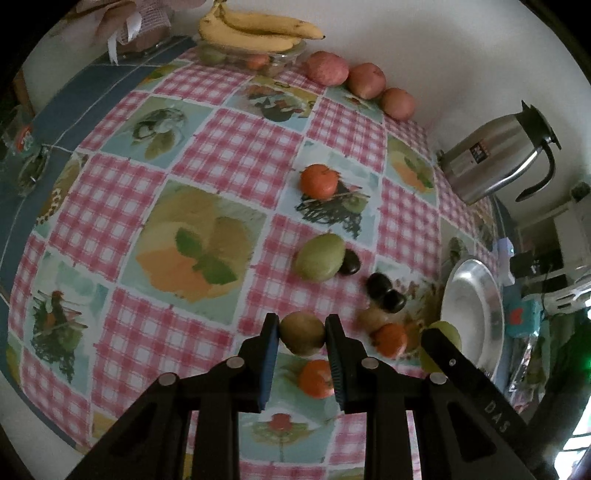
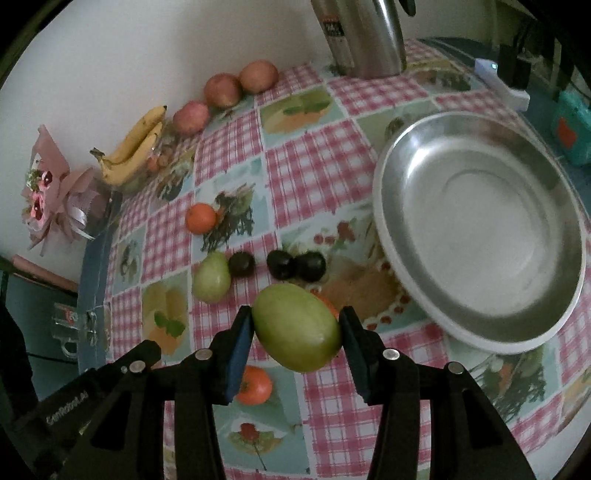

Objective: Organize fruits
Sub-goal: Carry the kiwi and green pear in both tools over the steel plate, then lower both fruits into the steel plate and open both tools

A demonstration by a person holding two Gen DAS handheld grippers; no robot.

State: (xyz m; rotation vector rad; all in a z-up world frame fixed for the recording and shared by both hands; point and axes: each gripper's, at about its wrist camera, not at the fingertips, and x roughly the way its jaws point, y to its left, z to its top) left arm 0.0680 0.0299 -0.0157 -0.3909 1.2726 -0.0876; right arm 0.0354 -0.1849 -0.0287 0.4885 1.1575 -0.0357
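Observation:
My left gripper (image 1: 302, 334) is shut on a brown kiwi (image 1: 302, 332) and holds it above the checked tablecloth. My right gripper (image 2: 296, 326) is shut on a large green fruit (image 2: 297, 326) just left of the empty steel plate (image 2: 480, 229). On the cloth lie a second green fruit (image 1: 319, 257), dark plums (image 1: 378, 286), oranges (image 1: 318, 180) and another kiwi (image 1: 371, 318). The right gripper's finger (image 1: 461, 369) shows at lower right in the left wrist view, with its green fruit (image 1: 448, 330) partly hidden behind it.
Three red apples (image 1: 364, 79) line the back wall. Bananas (image 1: 255, 31) rest on a glass bowl (image 1: 284, 59) at the back. A steel thermos jug (image 1: 495, 155) stands at the back right. A pink bouquet (image 2: 51, 192) sits at the far left edge.

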